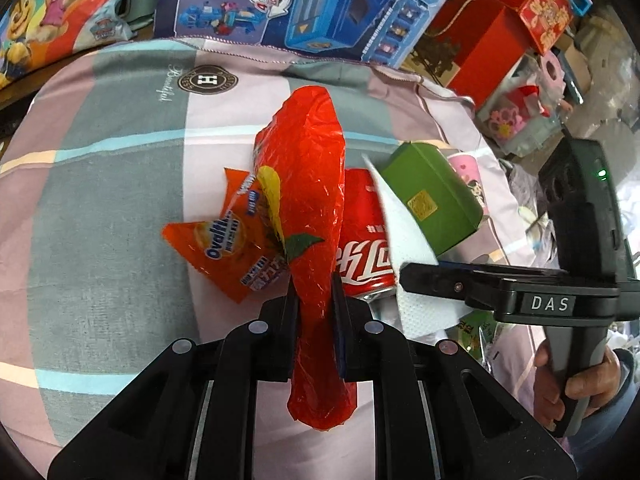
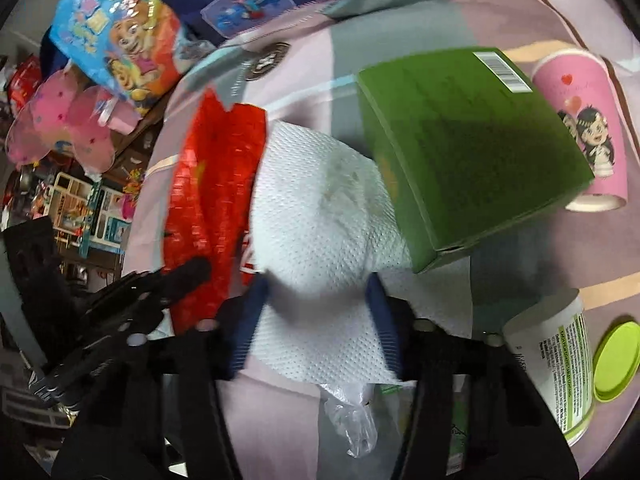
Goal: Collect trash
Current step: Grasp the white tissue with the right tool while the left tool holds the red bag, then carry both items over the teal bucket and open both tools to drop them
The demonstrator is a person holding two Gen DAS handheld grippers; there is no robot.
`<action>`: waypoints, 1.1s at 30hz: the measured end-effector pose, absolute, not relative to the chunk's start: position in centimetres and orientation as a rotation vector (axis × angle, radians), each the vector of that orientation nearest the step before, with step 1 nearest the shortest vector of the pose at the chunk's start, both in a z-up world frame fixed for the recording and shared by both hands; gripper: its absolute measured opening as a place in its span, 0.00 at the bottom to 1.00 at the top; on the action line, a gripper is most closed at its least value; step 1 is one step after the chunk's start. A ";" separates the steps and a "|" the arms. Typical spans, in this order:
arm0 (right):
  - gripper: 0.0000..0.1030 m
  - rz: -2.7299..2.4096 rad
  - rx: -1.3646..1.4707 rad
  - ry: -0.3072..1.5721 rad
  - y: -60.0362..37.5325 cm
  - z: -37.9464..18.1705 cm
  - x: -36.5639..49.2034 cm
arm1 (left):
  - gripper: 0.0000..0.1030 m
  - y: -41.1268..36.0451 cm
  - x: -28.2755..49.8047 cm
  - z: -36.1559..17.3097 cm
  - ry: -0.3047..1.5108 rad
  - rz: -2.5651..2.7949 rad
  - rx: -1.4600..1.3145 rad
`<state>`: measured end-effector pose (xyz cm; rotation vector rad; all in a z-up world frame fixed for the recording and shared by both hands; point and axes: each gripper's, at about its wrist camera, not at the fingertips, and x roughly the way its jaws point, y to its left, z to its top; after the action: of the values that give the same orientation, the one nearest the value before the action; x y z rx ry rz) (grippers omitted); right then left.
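My left gripper is shut on a crinkled red plastic bag, which sticks up between the pads and hangs below them. Under the bag lie an orange Ovaltine sachet and a red cola can. My right gripper has its blue pads pressed on either side of a bunched white paper towel. The towel rests partly under a green box. In the left wrist view the right gripper comes in from the right, touching the paper towel.
Everything lies on a pink and grey checked sheet. A pink paper cup, a white bottle, a lime lid and a clear plastic wrap lie near the right gripper. Toy boxes line the back. A hand holds the right gripper's handle.
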<state>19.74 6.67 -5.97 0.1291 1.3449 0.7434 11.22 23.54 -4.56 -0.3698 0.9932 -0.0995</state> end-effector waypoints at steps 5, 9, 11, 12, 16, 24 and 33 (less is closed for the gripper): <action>0.04 0.718 0.082 1.305 6.5 -4.2 18.8 | 0.14 23.0 10.7 -4.2 0.992 -0.087 -0.362; 0.04 0.719 0.096 1.260 5.2 -2.2 18.2 | 0.14 22.9 9.6 -2.7 0.962 -0.073 -0.360; 0.04 0.718 0.112 1.227 4.0 -0.7 17.8 | 0.14 22.7 9.2 -1.8 0.946 -0.074 -0.359; 0.04 0.718 0.119 1.215 3.4 -0.1 17.7 | 0.14 22.4 9.1 -1.4 0.937 -0.077 -0.356; 0.04 0.684 0.147 1.159 -0.1 2.4 16.9 | 0.14 20.3 8.6 0.8 0.900 -0.110 -0.324; 0.04 0.557 0.217 1.086 -9.5 4.6 16.0 | 0.14 12.3 8.9 3.4 0.882 -0.273 -0.257; 0.04 0.355 0.316 1.019 -23.3 4.7 14.7 | 0.14 -0.4 11.4 3.5 0.943 -0.504 -0.169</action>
<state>14.65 -23.33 4.65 0.3163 1.0191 0.3553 11.38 -0.41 3.50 -0.1692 0.9428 -0.5042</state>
